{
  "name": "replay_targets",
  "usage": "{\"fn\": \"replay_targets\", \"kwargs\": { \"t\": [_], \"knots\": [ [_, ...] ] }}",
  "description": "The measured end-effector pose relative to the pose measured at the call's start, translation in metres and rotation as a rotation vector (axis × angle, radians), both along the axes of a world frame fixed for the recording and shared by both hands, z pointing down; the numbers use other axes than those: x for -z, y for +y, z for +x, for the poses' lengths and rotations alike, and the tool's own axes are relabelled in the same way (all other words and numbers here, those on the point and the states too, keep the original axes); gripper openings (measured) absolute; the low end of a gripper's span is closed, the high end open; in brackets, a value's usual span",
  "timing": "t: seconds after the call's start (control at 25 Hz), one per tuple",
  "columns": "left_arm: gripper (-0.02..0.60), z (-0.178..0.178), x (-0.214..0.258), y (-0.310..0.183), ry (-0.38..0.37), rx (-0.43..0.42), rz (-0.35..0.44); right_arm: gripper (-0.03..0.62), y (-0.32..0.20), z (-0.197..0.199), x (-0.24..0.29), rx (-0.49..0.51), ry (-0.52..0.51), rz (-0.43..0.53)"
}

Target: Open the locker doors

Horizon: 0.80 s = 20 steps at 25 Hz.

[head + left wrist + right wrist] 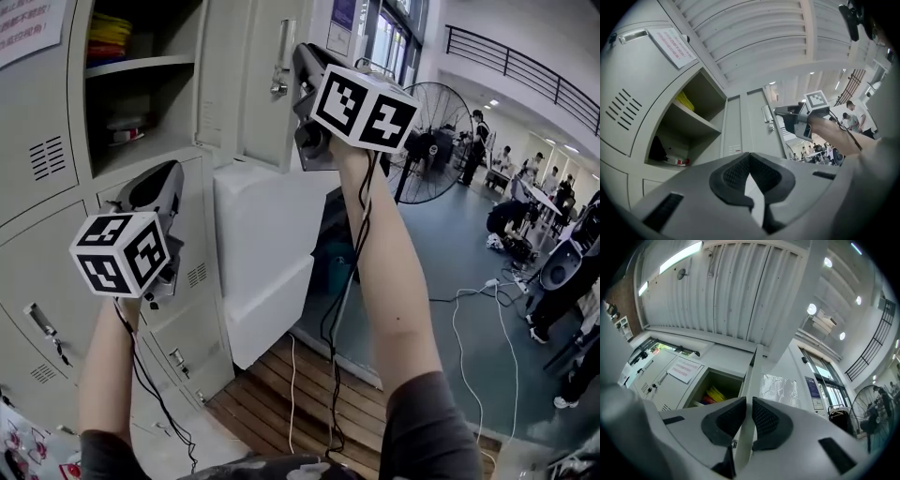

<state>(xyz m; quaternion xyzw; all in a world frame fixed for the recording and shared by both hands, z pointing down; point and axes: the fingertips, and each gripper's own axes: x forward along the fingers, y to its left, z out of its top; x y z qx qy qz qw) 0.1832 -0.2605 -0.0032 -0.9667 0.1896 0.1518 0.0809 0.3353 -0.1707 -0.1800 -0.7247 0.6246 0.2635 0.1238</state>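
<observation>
Nearest, leave the left gripper (750,157) as is, fingers pressed together on nothing, beside the shut lower lockers (37,272). Higher, hold the right gripper (746,405) with fingers pinching the free edge of the upper locker door (755,363), already swung out from its open compartment (159,103). Probably best to follow the hinge's arc without twisting. Cannot make out the hinge, nor name the yellow items (108,33) inside.

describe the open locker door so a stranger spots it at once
On the grey locker bank, find the top compartment showing yellow items. The door swung out at its right is the only open one, its edge clamped by the right gripper.
</observation>
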Motion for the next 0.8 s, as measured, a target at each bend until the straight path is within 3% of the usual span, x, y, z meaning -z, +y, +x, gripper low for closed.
{"fn": "replay_targets", "kwargs": {
  "t": [0.4, 0.8],
  "knots": [
    [0.008, 0.019, 0.004, -0.002, 0.029, -0.019, 0.026, 0.061, -0.005, 0.025, -0.003, 0.035, -0.034, -0.001],
    [0.008, 0.009, -0.002, -0.005, 0.026, -0.007, -0.009, 0.061, -0.006, 0.031, -0.006, -0.063, 0.010, -0.009]
  ]
}}
